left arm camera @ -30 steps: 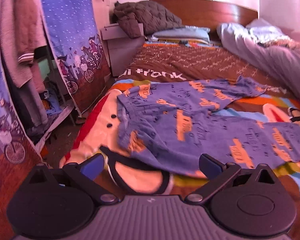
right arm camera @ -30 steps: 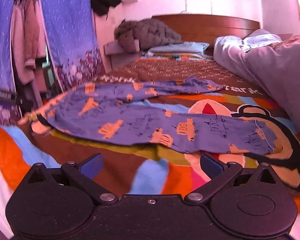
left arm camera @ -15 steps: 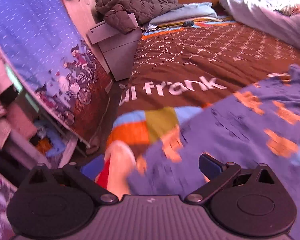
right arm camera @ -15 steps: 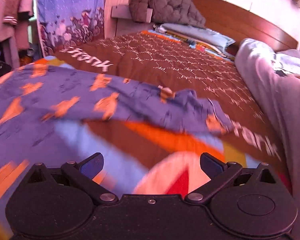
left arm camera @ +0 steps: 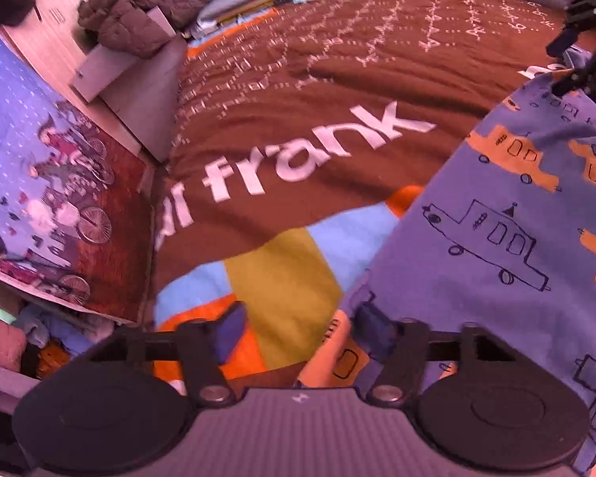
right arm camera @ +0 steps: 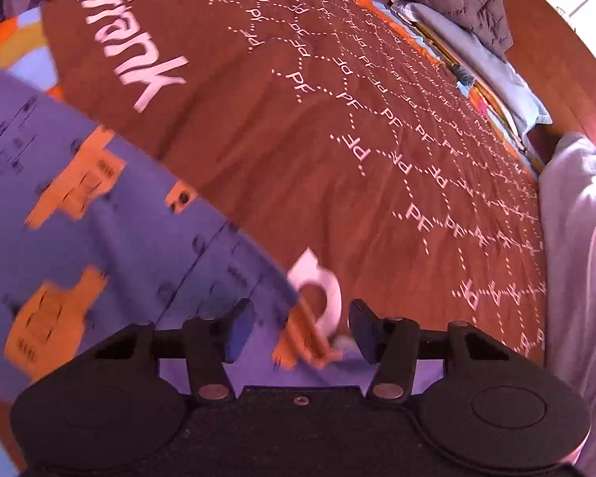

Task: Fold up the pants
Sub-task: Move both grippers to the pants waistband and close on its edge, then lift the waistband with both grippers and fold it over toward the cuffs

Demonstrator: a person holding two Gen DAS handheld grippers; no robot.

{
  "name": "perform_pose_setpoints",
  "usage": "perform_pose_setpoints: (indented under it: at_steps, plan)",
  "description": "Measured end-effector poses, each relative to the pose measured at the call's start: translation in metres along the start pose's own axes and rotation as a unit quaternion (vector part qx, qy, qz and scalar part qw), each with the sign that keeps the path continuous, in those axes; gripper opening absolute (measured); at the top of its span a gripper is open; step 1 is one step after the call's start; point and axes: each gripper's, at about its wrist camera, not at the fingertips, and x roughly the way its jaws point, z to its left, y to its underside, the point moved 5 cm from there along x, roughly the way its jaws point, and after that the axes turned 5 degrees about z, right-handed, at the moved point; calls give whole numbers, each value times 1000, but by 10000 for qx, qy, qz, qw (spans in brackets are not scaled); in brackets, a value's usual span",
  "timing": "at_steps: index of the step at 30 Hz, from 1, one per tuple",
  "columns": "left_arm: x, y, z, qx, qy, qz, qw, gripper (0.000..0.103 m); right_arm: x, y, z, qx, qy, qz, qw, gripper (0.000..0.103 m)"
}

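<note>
Both grippers, left and right, are apart over the pants edge. Get a full bite of hem, then close evenly.

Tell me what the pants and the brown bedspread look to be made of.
Pants: thin, matte woven or knit fabric, probably cotton; it drapes softly, with printed cars. Brown bedspread: thicker matte cloth, possibly quilted; its dotted white lines look stitched or printed.

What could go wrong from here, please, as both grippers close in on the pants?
1. The left gripper is open right at the edge of the pants; it might pinch the bedspread too.
2. The right gripper straddles only a thin hem of the pants, so the cloth may slip out.
</note>
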Motion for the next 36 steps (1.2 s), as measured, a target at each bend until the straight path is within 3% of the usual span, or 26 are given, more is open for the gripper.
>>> perform_pose_setpoints:
  at_steps: [1,3,5,7,9,10,13,16,18,20,25,30,36]
  plan:
    - [1,0,0,-44,60,11,10000,56,4,-4,-2,70,-103,3,9999,53]
    - [2,0,-1,-110,157,71,9998,40,12,-10,-5,142,-187,97,9997,43]
    - [3,-1,-6,-126,284,138,9994,15,19,-12,-6,180,-251,231,9993,35]
    - [1,-1,-11,-209,385,166,9989,2,23,-11,-5,294,-354,255,9986,28]
    - [-1,-1,-12,-371,272,165,9988,0,26,-10,-5,464,-387,218,9979,3]
    - [-3,-2,-12,-456,202,160,9986,0,25,-7,-1,520,-344,181,9979,0]
    - [-18,-5,-9,-680,59,-86,9976,0,19,-4,4,485,-138,6,9987,0]
    - [-38,-7,-2,-875,-161,-492,9948,0,-3,-8,-2,613,279,-515,9964,0]
    - [-40,-6,-2,-830,-382,-545,9943,0,-22,-9,-11,918,429,-1086,9889,0]
    - [-44,-7,-2,-851,-395,-563,9940,0,-22,-6,-8,787,558,-979,9905,0]
    - [-70,1,-3,-889,-499,-761,9919,0,-66,1,4,650,665,-1674,9815,0]
    - [-116,18,-9,-785,-528,-1215,9881,0,-117,36,3,533,835,-1933,9761,0]
    - [-174,51,-38,-368,-414,-1586,9858,0,-178,107,23,519,917,-2116,9717,0]
